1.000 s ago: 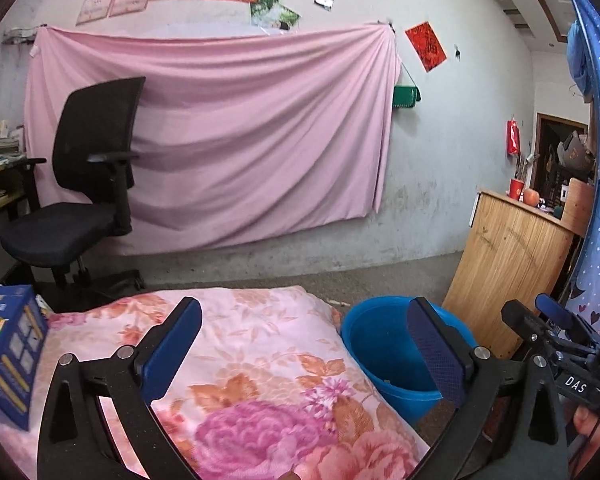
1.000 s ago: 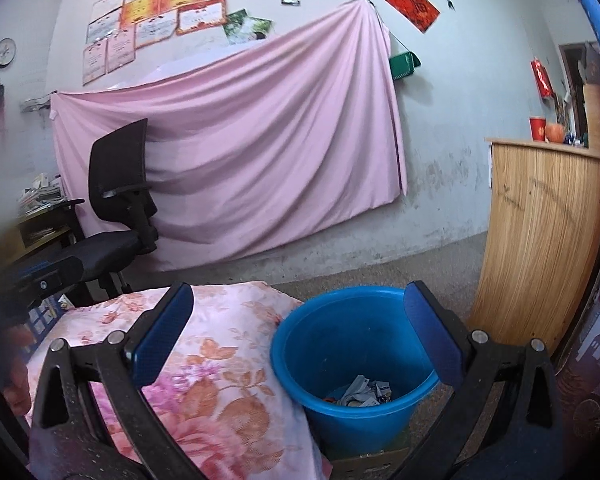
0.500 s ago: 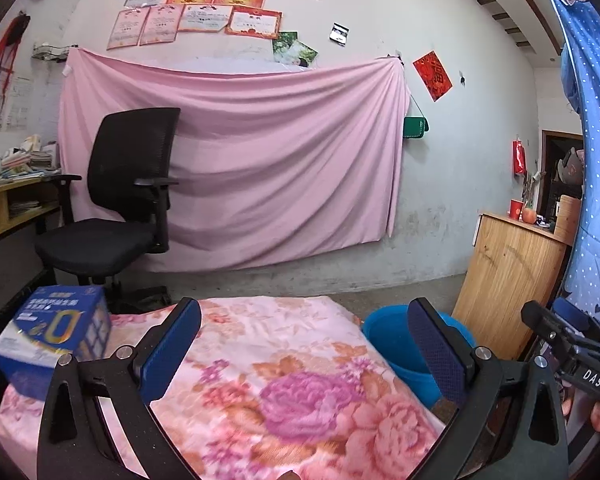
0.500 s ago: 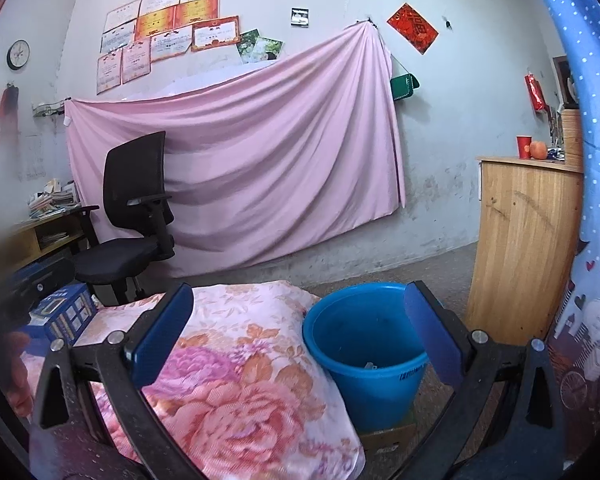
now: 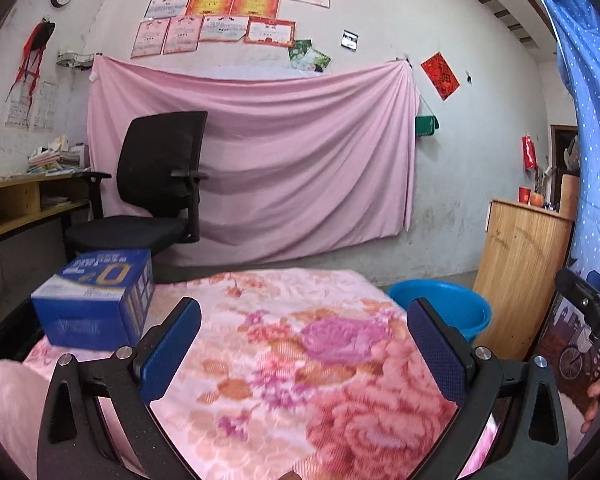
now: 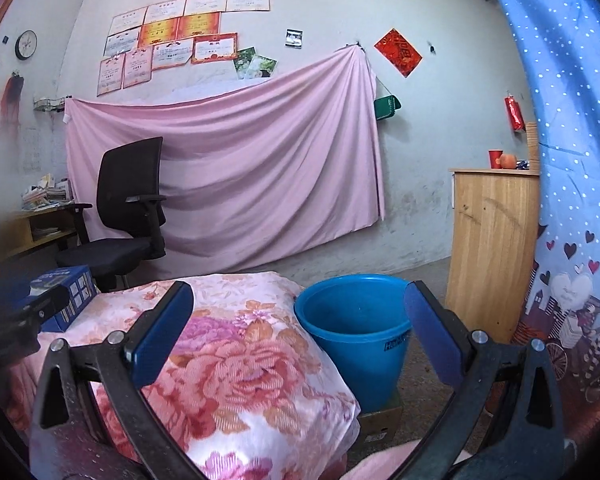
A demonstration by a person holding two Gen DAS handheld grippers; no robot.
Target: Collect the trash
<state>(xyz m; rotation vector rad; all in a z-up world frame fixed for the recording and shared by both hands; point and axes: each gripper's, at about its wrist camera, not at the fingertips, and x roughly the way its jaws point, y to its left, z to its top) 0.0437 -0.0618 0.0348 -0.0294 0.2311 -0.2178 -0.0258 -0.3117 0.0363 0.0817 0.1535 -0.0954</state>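
Currently both the left gripper (image 5: 304,344) and the right gripper (image 6: 298,332) are held spread wide with nothing between their pads. A blue box (image 5: 94,300) is seen resting on the floral blanket (image 5: 300,360), while the blue bucket (image 6: 352,328) is set just beside the blanket's edge.

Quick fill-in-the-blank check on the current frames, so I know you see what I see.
1. The box lying on the floral blanket is ____ in colour.
2. The blue bucket stands on flattened ____.
3. Both the left gripper and the right gripper are ____.

Missing words: blue; cardboard; open
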